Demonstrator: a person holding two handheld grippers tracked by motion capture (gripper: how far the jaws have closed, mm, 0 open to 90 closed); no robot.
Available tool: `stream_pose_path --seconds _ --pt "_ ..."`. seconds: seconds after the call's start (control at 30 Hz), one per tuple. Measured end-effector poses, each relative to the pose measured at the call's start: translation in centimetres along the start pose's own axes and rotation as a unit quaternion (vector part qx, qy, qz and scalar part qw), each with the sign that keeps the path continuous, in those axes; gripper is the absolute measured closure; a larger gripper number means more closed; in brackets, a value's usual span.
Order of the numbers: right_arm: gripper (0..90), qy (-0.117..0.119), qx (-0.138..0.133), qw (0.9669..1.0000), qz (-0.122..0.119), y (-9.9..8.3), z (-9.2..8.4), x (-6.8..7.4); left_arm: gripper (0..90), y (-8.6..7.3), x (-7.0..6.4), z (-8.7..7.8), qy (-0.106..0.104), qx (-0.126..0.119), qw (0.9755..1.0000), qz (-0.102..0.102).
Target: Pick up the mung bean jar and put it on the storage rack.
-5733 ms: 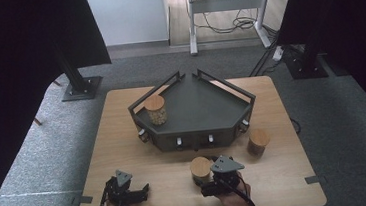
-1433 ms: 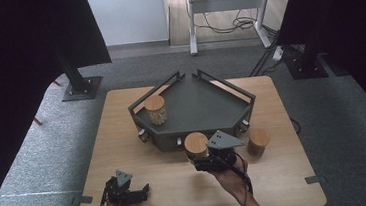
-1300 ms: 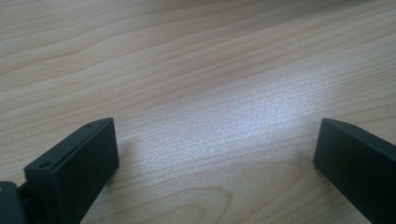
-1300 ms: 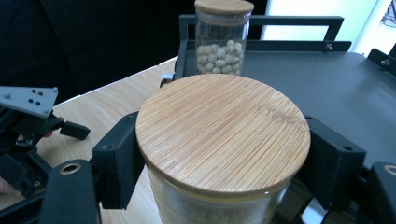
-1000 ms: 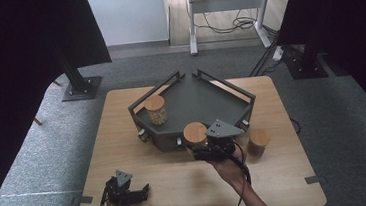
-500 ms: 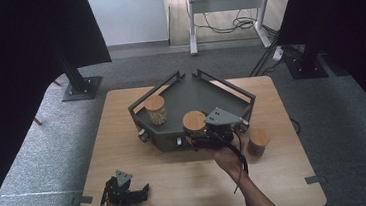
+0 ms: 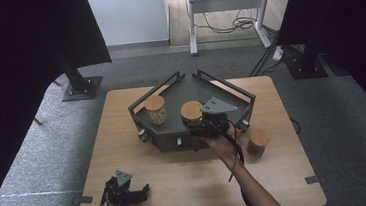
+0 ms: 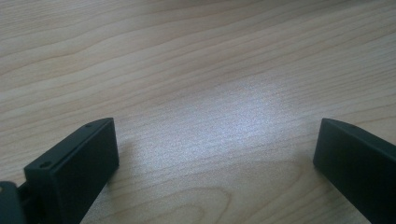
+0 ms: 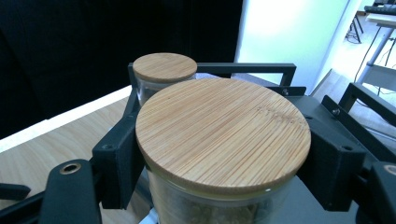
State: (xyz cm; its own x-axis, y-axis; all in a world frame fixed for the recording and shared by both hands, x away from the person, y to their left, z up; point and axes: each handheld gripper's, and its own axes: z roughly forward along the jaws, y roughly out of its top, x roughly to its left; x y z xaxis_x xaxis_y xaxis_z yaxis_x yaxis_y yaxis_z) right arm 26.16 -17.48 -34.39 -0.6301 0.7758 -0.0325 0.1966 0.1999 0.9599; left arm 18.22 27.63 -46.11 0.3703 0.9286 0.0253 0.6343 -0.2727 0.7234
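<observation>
Overhead, my right gripper [image 7: 196,127] carries the jar [image 7: 192,113] over the dark tray [image 7: 235,98] beside the first jar [image 7: 155,109]. My left gripper [image 8: 210,154], in its own view, sits agape and empty on the table [image 8: 196,60] — out of the way. Right view: jaws clamped under the lid [image 9: 223,133] so it can't slip.

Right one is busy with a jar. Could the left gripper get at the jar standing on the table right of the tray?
Probably not easily: the left gripper sits at the near left, and the right forearm lies between it and that jar.
</observation>
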Motion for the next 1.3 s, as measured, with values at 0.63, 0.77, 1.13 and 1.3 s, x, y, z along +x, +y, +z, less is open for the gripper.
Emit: stream_pose_path --seconds 0.63,0.77,1.13,1.3 --pt "23.6 -0.02 0.004 0.9998 0.005 0.6 2.6 -0.4 0.0 0.0 0.0 0.0 -0.001 0.001 1.0 0.002" --pt "23.6 -0.024 0.005 0.9997 0.005 0.5 3.3 -0.5 0.0 0.0 0.0 0.0 -0.002 0.001 1.0 0.002" --pt "23.6 -0.03 0.008 0.9995 0.002 0.1 4.8 -0.4 0.0 0.0 0.1 0.0 -0.002 0.001 1.0 0.003" --pt "23.6 -0.034 0.013 0.9993 0.004 -0.1 5.4 -0.3 0.0 0.0 0.1 0.0 -0.002 0.001 1.0 0.003"
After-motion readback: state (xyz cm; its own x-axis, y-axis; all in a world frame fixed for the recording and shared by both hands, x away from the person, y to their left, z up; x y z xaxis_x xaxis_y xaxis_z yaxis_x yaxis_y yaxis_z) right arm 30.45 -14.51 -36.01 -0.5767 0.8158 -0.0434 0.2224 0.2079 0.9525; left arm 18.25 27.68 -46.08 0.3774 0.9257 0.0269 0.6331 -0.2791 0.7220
